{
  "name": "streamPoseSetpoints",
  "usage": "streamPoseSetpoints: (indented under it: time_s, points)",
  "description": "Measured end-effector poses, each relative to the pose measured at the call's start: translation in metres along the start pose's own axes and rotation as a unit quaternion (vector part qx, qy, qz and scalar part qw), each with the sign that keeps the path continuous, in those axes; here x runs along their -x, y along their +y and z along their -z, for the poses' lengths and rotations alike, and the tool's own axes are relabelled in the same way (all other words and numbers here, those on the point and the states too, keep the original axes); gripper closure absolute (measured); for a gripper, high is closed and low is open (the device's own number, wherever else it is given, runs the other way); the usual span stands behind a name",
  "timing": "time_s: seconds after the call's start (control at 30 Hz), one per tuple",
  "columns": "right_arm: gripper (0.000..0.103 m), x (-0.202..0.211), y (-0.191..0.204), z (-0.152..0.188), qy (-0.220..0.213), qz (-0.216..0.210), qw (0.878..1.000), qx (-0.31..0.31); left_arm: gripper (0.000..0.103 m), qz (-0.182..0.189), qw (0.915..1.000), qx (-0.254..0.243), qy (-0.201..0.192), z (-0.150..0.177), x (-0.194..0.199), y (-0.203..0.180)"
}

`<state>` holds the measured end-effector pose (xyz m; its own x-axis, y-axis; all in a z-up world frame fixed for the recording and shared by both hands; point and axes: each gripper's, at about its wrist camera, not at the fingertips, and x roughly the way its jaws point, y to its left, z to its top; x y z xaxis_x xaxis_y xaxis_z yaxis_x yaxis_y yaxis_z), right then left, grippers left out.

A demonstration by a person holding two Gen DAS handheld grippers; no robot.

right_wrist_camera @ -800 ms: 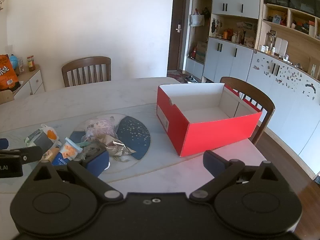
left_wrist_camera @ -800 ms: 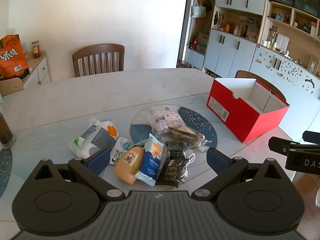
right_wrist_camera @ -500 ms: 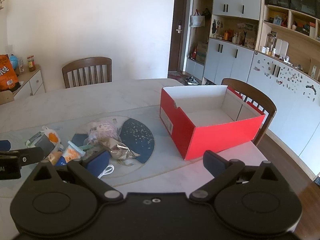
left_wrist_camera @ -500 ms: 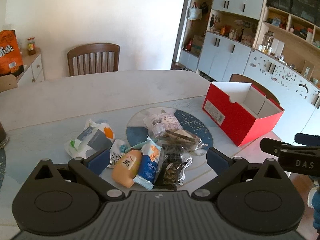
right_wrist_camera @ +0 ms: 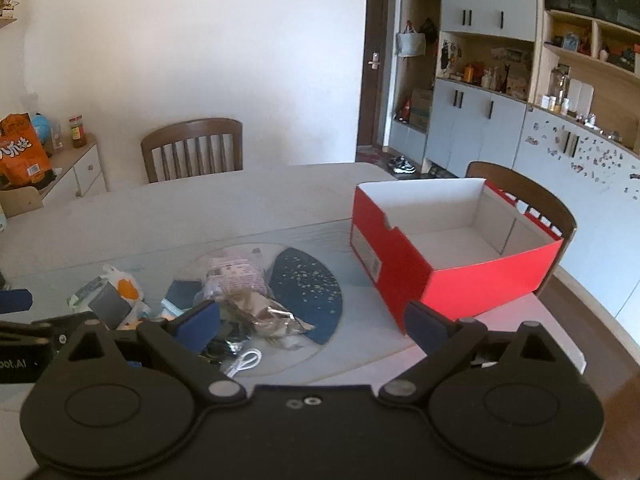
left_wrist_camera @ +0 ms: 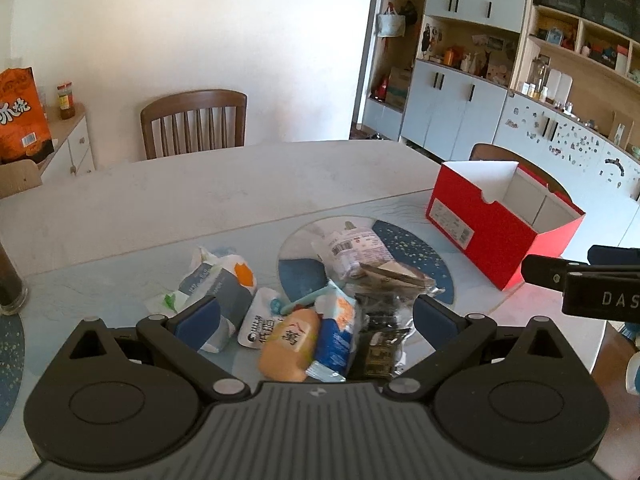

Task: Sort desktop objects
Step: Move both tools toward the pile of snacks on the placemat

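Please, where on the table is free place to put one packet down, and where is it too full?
Bare tabletop runs from the snack pile back to the far chair. A narrower bare strip lies between the pile and the red box. The box floor looks empty. The round mat is crowded.

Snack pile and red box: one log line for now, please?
left gripper: open, over snack pile | right gripper: open, empty | red box: empty
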<state>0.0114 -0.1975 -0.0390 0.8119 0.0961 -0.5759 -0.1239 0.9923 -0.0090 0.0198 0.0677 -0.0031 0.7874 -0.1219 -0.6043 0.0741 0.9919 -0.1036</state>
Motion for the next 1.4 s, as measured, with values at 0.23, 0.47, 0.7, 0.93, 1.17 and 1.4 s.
streamPoseSetpoints:
  time_s: [0.23, 0.47, 0.7, 0.93, 1.17, 1.4]
  points:
    - [0.004, -0.013, 0.002, -0.001, 0.009, -0.008, 1.0, 0.005, 0.0, -0.016, 0.9996, 0.021, 0.014, -0.002, -0.015, 0.015]
    - [0.004, -0.038, -0.001, -0.007, 0.011, -0.043, 0.999, 0.025, 0.0, -0.066, 0.9961, 0.057, 0.014, 0.001, -0.029, 0.028]
    - [0.005, -0.073, -0.01, -0.019, 0.019, -0.105, 0.992, 0.067, 0.001, -0.118, 0.9897, 0.079, 0.022, 0.007, -0.046, 0.018]
    - [0.006, -0.099, -0.016, -0.024, 0.037, -0.133, 0.987, 0.082, 0.001, -0.131, 0.9876, 0.083, 0.027, 0.013, -0.059, 0.012]
    - [0.006, -0.118, -0.007, -0.017, 0.052, -0.132, 0.986, 0.084, 0.005, -0.119, 0.9896, 0.072, 0.037, 0.021, -0.072, 0.016]
    - [0.009, -0.135, 0.0, -0.01, 0.064, -0.134, 0.985, 0.083, 0.005, -0.094, 0.9924, 0.069, 0.039, 0.027, -0.083, 0.015]
